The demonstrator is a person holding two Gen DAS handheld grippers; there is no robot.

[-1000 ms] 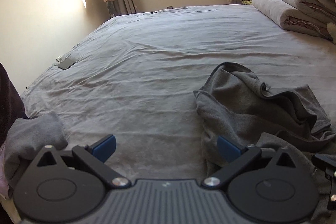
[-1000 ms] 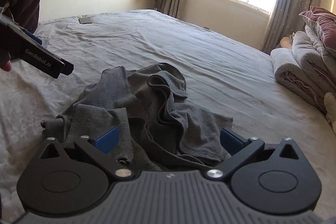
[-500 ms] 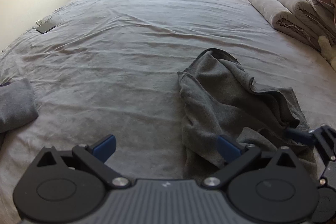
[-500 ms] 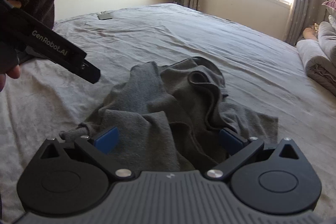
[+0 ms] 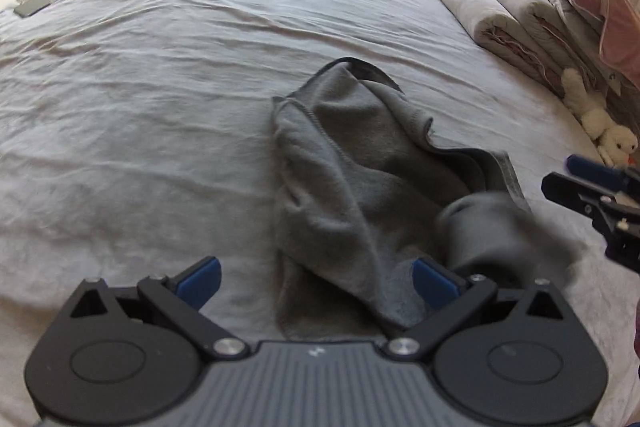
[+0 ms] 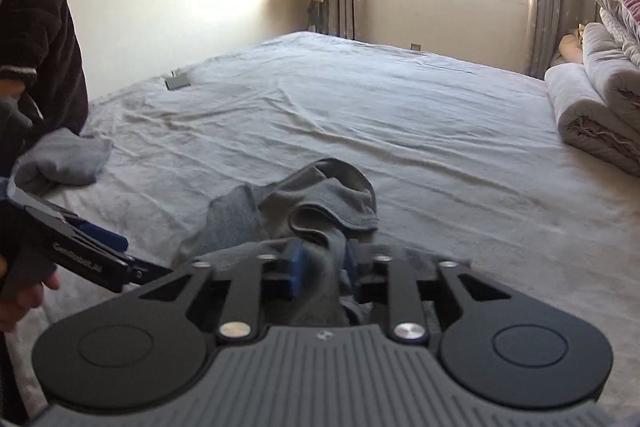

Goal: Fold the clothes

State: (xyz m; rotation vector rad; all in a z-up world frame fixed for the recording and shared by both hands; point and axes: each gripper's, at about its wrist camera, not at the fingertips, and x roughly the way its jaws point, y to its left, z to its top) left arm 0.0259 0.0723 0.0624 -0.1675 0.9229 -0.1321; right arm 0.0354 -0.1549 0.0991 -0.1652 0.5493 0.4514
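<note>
While the dark grey garment (image 5: 352, 179) is lying crumpled on the bed (image 5: 140, 87), the right gripper (image 6: 322, 267) is pinching a bunched fold of it, its jaws having just been closing. Over on the other side, the left gripper (image 5: 316, 277) is hovering wide open, one blue pad beside the cloth's near edge.

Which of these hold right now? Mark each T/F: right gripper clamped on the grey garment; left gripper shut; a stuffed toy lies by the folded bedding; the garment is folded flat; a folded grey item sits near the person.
1. The right gripper is clamped on the grey garment. True.
2. The left gripper is shut. False: jaws wide open, gripping nothing.
3. A white stuffed toy lies by the folded bedding. True.
4. The garment lies folded flat. False: it is crumpled on the bed sheet.
5. A folded grey item lies near the person's dark sleeve. True.
</note>
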